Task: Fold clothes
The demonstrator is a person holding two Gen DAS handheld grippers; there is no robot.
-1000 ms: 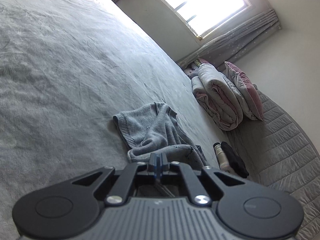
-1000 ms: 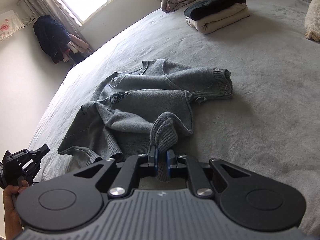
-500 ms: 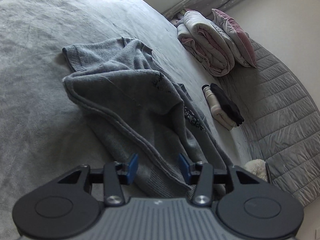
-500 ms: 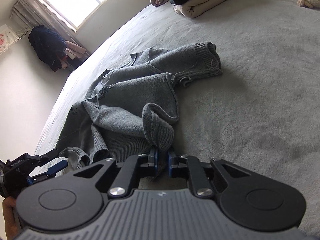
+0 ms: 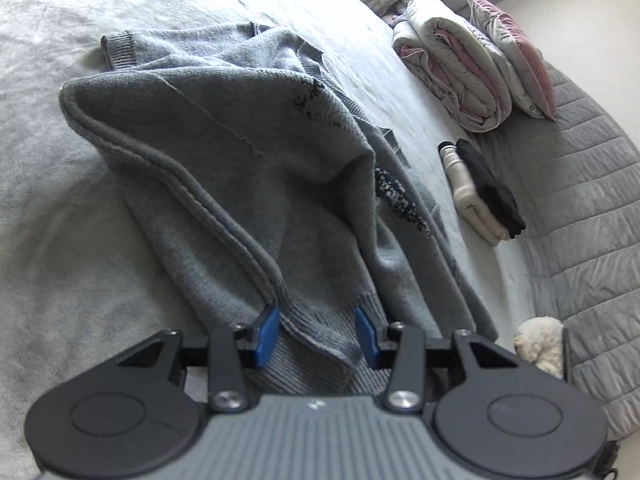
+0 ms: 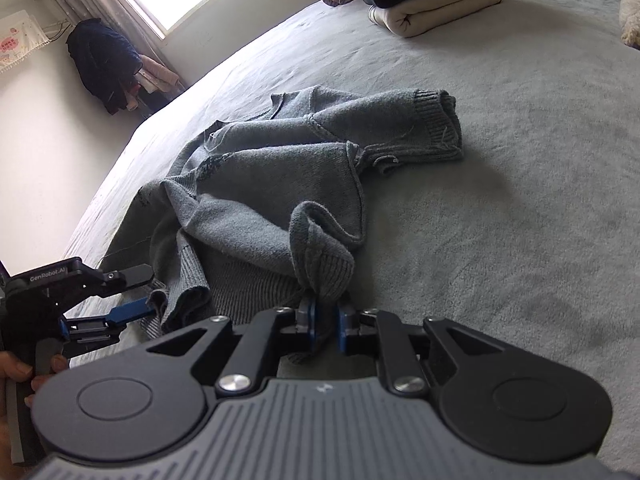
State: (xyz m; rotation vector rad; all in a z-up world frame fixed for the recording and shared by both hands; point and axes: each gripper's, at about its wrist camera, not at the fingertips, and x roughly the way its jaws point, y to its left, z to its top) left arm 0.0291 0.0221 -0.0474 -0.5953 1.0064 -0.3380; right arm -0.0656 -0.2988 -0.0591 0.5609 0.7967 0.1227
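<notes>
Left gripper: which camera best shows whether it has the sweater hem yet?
The left wrist view: the left gripper stands open with the sweater hem lying between its blue pads. The right wrist view shows it side-on at the frame edge, also open at the hem.

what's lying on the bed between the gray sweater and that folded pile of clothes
Nothing. In the right wrist view, only bare gray bedspread separates the sweater from the folded pile.
</notes>
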